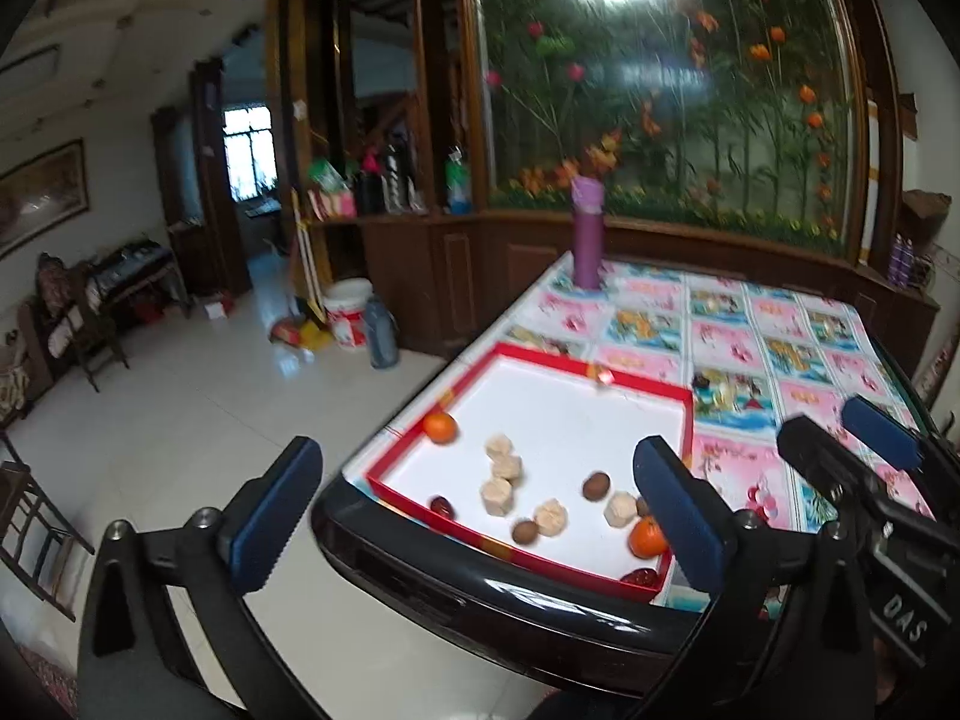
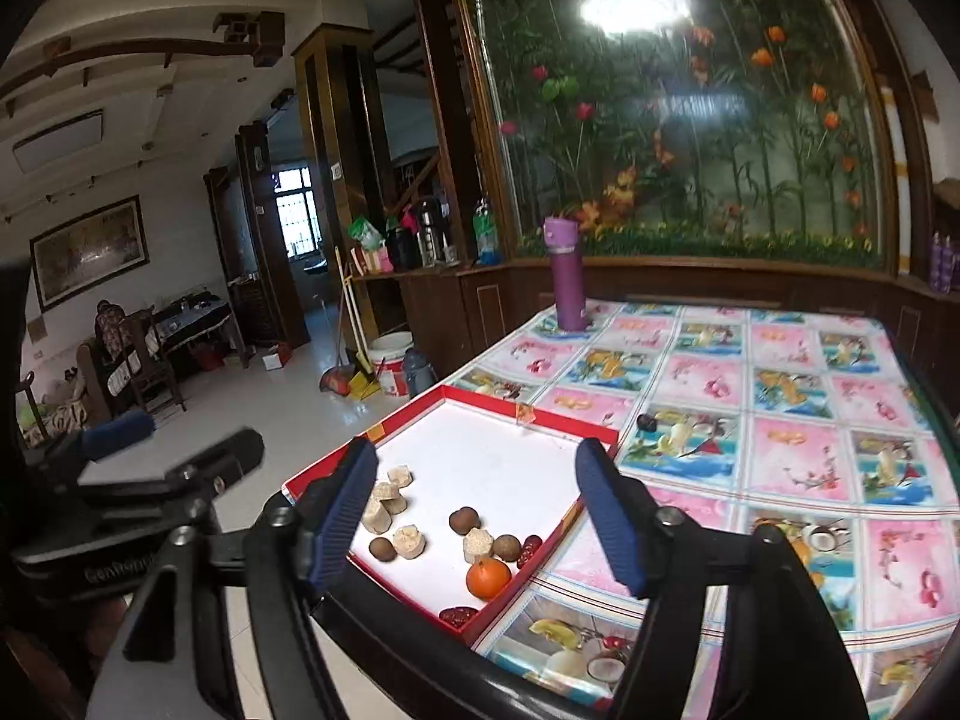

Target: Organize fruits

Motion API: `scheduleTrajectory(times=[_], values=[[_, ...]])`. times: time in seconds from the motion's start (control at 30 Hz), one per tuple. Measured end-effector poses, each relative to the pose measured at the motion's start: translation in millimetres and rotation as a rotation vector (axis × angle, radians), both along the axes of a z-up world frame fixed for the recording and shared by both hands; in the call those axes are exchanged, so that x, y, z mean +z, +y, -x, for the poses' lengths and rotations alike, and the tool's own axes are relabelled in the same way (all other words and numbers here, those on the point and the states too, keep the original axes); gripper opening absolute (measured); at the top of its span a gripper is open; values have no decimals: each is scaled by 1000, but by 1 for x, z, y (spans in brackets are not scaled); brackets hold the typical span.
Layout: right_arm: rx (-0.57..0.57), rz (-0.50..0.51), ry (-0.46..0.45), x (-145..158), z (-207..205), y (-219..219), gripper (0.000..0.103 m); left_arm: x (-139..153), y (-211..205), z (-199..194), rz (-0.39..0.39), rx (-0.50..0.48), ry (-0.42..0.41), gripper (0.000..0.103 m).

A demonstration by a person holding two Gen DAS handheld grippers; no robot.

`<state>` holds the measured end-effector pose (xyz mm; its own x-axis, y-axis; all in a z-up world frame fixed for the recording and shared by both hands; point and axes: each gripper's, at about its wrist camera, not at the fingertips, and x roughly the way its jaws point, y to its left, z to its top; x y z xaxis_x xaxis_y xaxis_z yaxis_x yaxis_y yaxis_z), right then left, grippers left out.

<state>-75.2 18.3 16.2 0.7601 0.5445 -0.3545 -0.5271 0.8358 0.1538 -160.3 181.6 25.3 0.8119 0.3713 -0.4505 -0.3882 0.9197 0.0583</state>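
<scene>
A white tray with a red rim [image 1: 528,354] lies at the table's near left corner. It holds two oranges [image 1: 440,426] [image 1: 647,537], several beige cakes [image 1: 503,467], brown longans [image 1: 596,485] and red dates [image 1: 442,507]. My left gripper [image 1: 480,450] hangs open above the tray's near edge, nothing between its blue pads. In the right wrist view the same tray [image 2: 480,399] shows one orange [image 2: 488,577], with dates [image 2: 458,616] in its corner. My right gripper [image 2: 477,450] is open and empty over it. One dark date [image 2: 646,421] lies on the tablecloth outside the tray.
A purple flask [image 2: 566,276] stands at the table's far left. The patterned tablecloth [image 2: 780,450] stretches to the right. The table's dark rounded edge [image 1: 480,588] is just below the grippers. On the floor at left are a bucket [image 1: 348,312] and chairs [image 2: 150,360].
</scene>
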Motion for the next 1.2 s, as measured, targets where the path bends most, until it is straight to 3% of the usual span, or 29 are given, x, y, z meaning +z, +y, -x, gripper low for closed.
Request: scheduleTrajectory(times=[0.37,0.57,1.2], values=[[-10,9,-12,-2,9,1,78,9,10,9,-14,55,-18,103],[-3,10,30,-9,6,9,78,7,19,11,-4,78,-16,103],[8,24,37,-15,6,18,79,2,26,11,7,76,-5,103]])
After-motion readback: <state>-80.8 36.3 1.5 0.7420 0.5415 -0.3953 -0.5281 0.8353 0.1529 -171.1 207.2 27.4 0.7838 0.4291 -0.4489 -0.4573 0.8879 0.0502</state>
